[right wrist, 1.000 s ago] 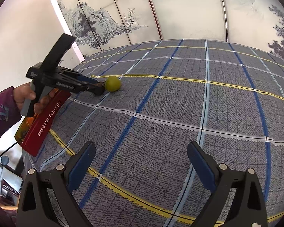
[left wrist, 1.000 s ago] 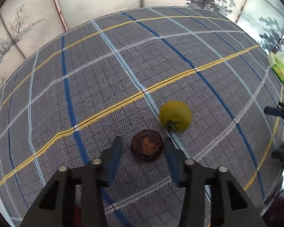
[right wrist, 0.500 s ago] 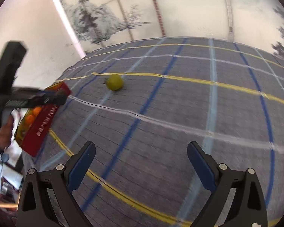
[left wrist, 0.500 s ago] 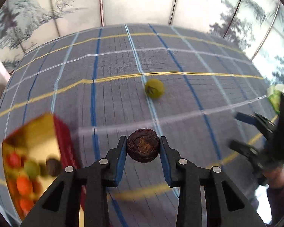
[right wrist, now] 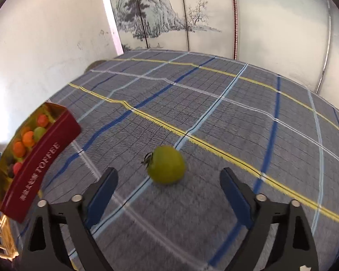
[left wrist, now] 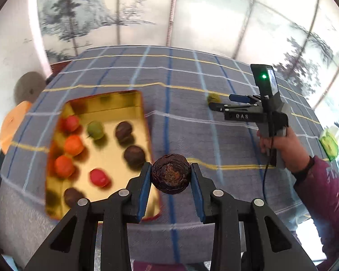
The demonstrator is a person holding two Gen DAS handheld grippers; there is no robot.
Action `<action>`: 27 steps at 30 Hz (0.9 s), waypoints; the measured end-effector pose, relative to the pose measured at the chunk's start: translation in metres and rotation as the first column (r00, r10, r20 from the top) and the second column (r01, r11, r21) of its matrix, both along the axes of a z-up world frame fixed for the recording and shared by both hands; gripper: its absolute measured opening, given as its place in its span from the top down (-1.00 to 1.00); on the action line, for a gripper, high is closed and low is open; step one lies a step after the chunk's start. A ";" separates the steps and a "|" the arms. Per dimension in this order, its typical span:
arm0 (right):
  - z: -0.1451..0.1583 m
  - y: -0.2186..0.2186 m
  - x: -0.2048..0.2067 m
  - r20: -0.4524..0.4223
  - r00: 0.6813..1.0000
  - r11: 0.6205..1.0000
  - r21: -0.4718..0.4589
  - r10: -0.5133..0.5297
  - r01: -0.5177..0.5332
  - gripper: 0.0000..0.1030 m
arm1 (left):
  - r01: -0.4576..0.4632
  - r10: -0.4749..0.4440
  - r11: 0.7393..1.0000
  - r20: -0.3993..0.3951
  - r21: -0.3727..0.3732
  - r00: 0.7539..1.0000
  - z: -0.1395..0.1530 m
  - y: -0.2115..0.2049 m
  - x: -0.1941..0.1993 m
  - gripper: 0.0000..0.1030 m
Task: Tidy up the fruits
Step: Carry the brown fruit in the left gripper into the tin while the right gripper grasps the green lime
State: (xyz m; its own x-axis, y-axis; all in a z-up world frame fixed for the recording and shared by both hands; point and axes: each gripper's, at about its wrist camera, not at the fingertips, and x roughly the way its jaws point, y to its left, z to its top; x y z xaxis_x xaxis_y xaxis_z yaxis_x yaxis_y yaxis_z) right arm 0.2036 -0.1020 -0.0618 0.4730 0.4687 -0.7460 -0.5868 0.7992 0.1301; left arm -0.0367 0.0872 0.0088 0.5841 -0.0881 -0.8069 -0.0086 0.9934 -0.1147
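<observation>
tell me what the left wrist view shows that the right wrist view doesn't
Only the left wrist view shows the left claw shut on a wrinkled dark brown round fruit, and the person's right hand. Only the right wrist view shows the white TOFFEE lettering on the tin's red side. Both show the gold-lined rectangular tin of fruits, the yellow-green round fruit on the grey plaid tablecloth, and the open right claw.

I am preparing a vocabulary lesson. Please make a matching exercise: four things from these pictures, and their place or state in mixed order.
Things:
1. wrinkled dark brown round fruit
2. yellow-green round fruit with stem
3. gold-lined red toffee tin
4. right gripper

States:
a. open
b. holds several fruits
c. clamped between the left gripper fingers
d. lying on the checked cloth

Pairs: 1-c, 2-d, 3-b, 4-a
</observation>
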 end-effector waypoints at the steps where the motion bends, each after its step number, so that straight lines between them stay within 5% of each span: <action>1: -0.003 0.004 0.004 -0.006 1.000 1.000 -0.018 0.002 -0.002 -0.53 | -0.013 0.013 1.000 -0.002 0.002 1.000 -0.001 0.005 -0.004 0.32; 5: -0.009 0.015 0.010 -0.018 1.000 0.998 -0.069 0.014 -0.015 0.02 | -0.067 0.067 0.998 -0.010 -0.014 0.998 -0.008 0.020 -0.016 0.32; 6: -0.009 0.016 0.009 -0.017 1.000 0.997 -0.074 0.014 -0.016 0.36 | -0.082 0.082 0.996 -0.010 -0.020 0.997 -0.009 0.024 -0.018 0.32; 16: 0.019 -0.041 -0.067 0.006 0.996 0.994 0.061 -0.086 0.086 0.36 | -0.142 0.140 0.989 0.045 0.030 0.989 -0.010 0.042 -0.036 0.32; 27: 0.005 -0.077 -0.108 -0.013 0.986 0.986 0.030 -0.166 0.166 0.36 | -0.155 0.150 0.983 0.053 0.094 0.987 -0.034 0.054 -0.022 0.32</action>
